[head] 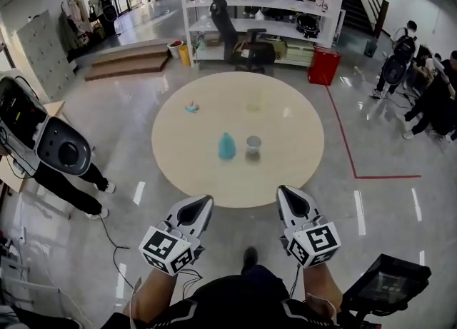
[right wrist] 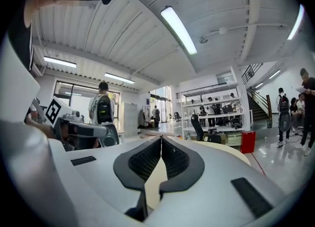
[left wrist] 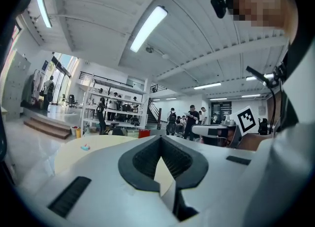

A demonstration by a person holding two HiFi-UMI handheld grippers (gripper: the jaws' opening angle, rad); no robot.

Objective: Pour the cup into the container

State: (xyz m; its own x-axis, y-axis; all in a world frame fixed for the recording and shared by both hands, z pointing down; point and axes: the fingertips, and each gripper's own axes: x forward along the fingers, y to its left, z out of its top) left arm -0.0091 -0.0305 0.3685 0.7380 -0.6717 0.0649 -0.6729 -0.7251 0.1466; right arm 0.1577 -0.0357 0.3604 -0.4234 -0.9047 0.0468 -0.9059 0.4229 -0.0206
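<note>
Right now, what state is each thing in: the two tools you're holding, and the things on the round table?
Left tool: shut, holding nothing.
Right tool: shut, holding nothing.
Blue cup: standing on the table, untouched.
Container: upright beside the cup, apart from it; contents can't be told.
</note>
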